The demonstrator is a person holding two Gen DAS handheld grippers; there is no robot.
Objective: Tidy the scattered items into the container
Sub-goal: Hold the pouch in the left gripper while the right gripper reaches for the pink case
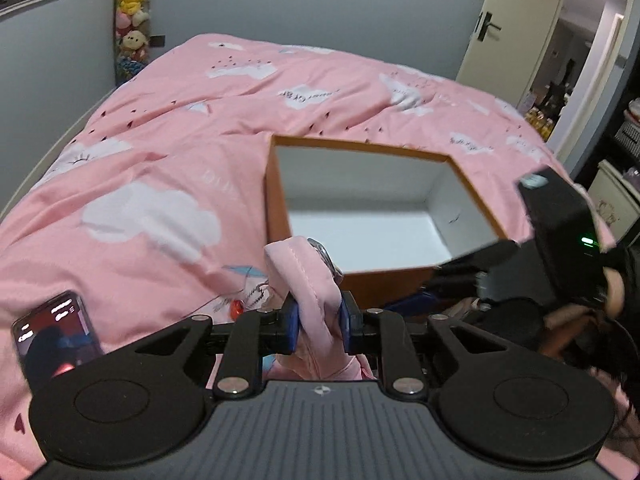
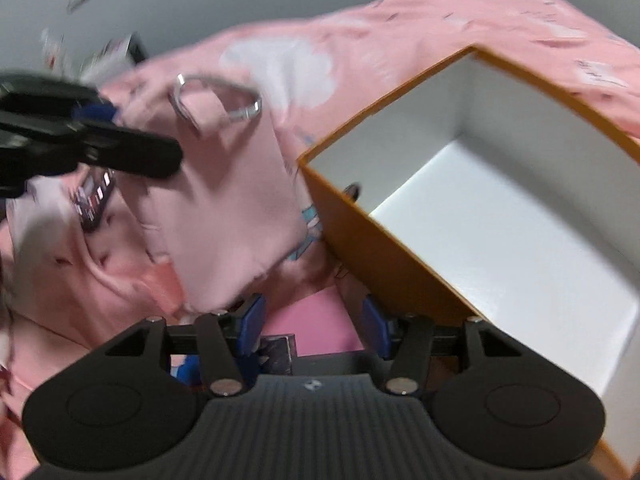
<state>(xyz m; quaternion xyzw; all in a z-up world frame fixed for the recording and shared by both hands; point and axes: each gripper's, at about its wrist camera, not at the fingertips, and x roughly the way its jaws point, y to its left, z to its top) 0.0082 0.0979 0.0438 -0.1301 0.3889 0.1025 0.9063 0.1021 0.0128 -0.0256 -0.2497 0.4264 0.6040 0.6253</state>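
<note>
My left gripper (image 1: 318,320) is shut on a fold of a pink cloth pouch (image 1: 308,280) that carries a metal ring (image 1: 326,258), held up just short of the near wall of an orange box (image 1: 276,200) with a white, bare inside. In the right wrist view the pouch (image 2: 224,208) hangs from the left gripper (image 2: 80,136), its ring (image 2: 218,98) on top, left of the box (image 2: 360,248). My right gripper (image 2: 314,324) stands open with nothing between its blue pads, close to the box's near corner. The pouch's lower edge hangs beside its left finger.
The box rests on a bed with a pink cloud-print cover (image 1: 160,140). A lit phone (image 1: 56,336) lies on the cover at the near left, and a small red thing (image 1: 236,310) lies near the pouch. Plush toys (image 1: 132,20) hang by the far wall; a door (image 1: 516,20) is far right.
</note>
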